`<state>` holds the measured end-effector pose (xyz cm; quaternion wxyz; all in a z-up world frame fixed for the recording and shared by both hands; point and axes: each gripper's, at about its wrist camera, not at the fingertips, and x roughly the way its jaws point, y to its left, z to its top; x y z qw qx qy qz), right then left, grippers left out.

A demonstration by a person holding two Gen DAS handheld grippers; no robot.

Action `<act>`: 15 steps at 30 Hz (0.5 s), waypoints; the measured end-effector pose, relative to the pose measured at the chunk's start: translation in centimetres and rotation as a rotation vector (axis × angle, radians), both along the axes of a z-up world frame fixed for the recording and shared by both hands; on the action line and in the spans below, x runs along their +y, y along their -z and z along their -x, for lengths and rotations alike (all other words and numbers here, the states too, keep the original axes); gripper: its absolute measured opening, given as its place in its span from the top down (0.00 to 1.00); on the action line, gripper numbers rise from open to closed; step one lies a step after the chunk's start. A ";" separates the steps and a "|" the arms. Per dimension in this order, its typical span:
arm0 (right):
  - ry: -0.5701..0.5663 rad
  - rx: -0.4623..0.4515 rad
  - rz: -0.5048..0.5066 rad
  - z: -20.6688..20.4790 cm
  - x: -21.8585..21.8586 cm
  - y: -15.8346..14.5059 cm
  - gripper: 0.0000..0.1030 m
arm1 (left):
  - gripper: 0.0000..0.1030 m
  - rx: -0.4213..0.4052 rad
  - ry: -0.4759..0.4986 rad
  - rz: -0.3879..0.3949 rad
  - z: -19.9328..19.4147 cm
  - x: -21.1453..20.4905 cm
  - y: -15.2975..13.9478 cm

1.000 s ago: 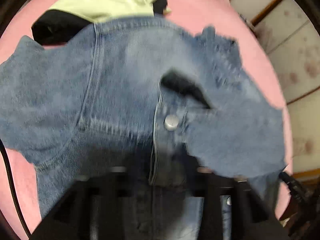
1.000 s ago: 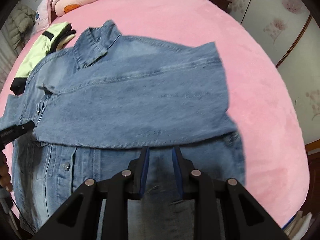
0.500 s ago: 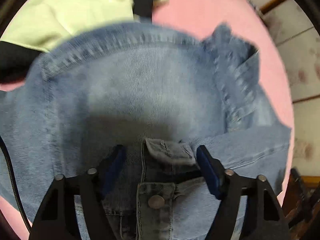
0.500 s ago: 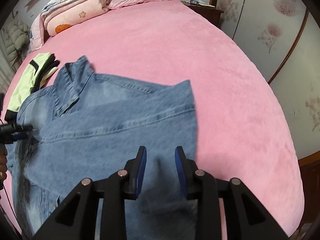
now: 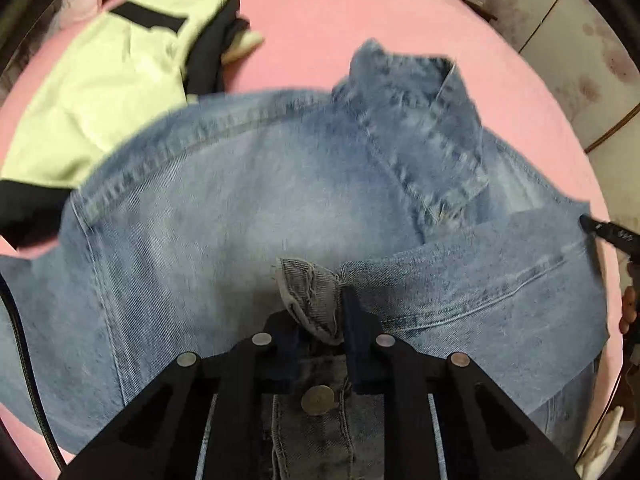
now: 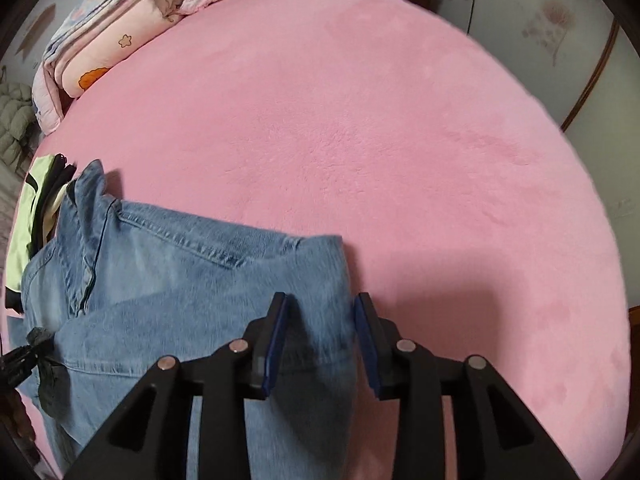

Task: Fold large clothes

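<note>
From the left wrist, the left gripper points steeply down at the denim jacket, which lies spread on the pink bed. Its jaws have just been closing and now pinch a small folded tab of denim at the jacket's front edge, just above a metal button. The collar lies beyond the gripper, toward the right. A pale green and black garment rests at the bed's far left, its edge tucked under the jacket's shoulder. The tip of the other gripper shows at the right edge of this view, at the fold of the sleeve.

From the right wrist, the right gripper also points steeply down, over the jacket's right edge. Its jaws have just been opening and stand partly apart, denim showing between the pads without being pressed. Folded quilts sit at the bed's far left corner.
</note>
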<state>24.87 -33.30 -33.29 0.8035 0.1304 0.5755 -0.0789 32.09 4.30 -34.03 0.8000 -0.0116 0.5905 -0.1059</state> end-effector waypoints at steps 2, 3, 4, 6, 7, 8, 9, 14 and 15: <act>0.002 0.025 -0.036 -0.5 -0.4 1.0 0.65 | 0.86 -0.054 -0.008 -0.002 -0.6 -0.2 -1.0; 0.006 0.027 -0.052 -0.6 -0.7 1.4 0.74 | 0.86 -0.080 -0.010 -0.008 -0.8 -0.4 -1.4; 0.016 -0.009 -0.042 -0.4 -0.9 1.1 0.84 | 0.86 -0.089 -0.009 -0.011 -1.1 -0.5 -1.7; 0.025 -0.056 0.022 -0.2 -1.0 0.2 0.91 | 0.86 -0.081 -0.013 -0.023 -1.3 -0.6 -1.2; 0.030 -0.071 0.053 -0.2 -0.9 0.0 0.92 | 0.86 -0.068 -0.013 -0.038 -1.5 -0.6 -0.4; 0.028 -0.075 0.086 -0.2 -0.8 0.2 0.93 | 0.86 -0.057 -0.012 -0.049 -1.4 -0.4 0.2; 0.015 -0.063 0.114 -0.3 -0.6 0.6 0.93 | 0.86 -0.044 -0.015 -0.057 -1.7 -0.4 0.8; -0.041 -0.015 0.216 -0.5 0.9 0.8 0.90 | 0.75 -0.017 -0.051 -0.063 -1.9 -0.1 1.7; -0.039 -0.020 0.229 -0.3 1.2 0.0 0.90 | 0.69 -0.009 -0.055 -0.068 -1.9 -0.1 1.5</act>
